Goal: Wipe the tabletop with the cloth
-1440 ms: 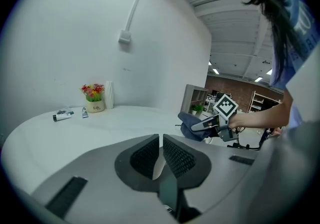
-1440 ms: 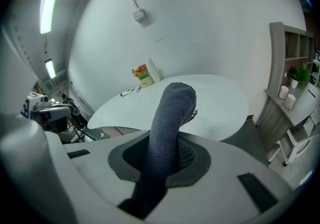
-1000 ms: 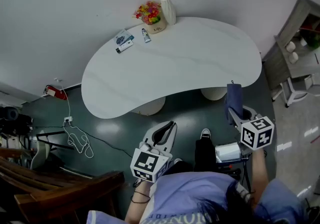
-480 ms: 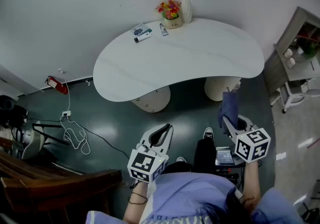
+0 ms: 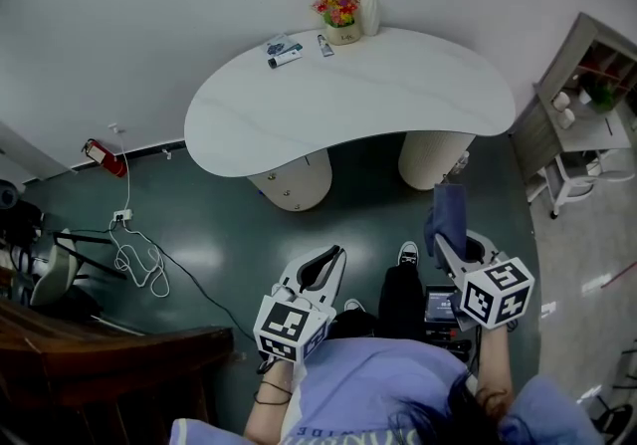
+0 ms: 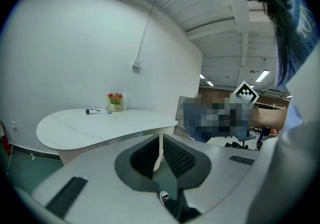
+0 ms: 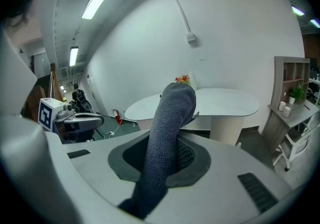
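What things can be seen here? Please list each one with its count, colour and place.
table: 1, white, by the far wall
flowers: 1 pot, red and yellow, table's far edge
vase: 1, white, right of the flowers
small items: about 3, dark and white, on the table left of the flowers
extinguisher: 1, red, floor by the wall, left
cable: 1, white, floor, left
shelf: 1, grey, far right
wooden furniture: 1, brown, near left
cloth: 1, blue-grey, in the right gripper
shoes: 2, black and white, floor
left gripper: 1, white, fingers slightly apart, empty
right gripper: 1, white, fingers on the cloth
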Demonstrator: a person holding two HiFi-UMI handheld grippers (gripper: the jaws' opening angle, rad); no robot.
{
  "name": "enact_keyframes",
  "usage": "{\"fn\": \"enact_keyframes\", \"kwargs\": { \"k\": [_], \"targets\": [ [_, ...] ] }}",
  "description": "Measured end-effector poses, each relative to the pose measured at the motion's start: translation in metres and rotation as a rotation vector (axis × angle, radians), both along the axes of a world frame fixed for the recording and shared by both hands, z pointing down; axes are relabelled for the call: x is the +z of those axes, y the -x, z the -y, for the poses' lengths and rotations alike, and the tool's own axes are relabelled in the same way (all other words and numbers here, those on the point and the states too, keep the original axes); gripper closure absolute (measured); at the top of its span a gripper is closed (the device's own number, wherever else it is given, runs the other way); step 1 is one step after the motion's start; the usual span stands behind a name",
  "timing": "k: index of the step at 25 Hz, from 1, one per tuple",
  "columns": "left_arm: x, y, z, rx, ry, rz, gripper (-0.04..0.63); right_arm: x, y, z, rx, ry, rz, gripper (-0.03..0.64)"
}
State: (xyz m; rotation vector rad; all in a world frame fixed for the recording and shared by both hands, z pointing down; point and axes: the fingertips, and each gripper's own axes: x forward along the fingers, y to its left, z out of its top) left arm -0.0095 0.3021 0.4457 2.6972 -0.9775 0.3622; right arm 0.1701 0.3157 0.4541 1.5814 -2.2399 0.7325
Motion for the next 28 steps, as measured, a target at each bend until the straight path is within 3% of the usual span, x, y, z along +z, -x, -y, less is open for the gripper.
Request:
{"fn": "enact_keyframes", "kwargs": {
  "k": [6,28],
  "targets": [
    [0.004,0.004,-0.019,0.001,0.004,-0.017,0.577,0.001,0.007,-0.021,-0.022,0.003,0.011,0.541],
    [-0.001,-0.022,-0.035,0.045,-0.017,-0.016,0.577,-0.007,-0.03,-0.041,0.02,-0.008,-0.006,0.541]
  ]
}}
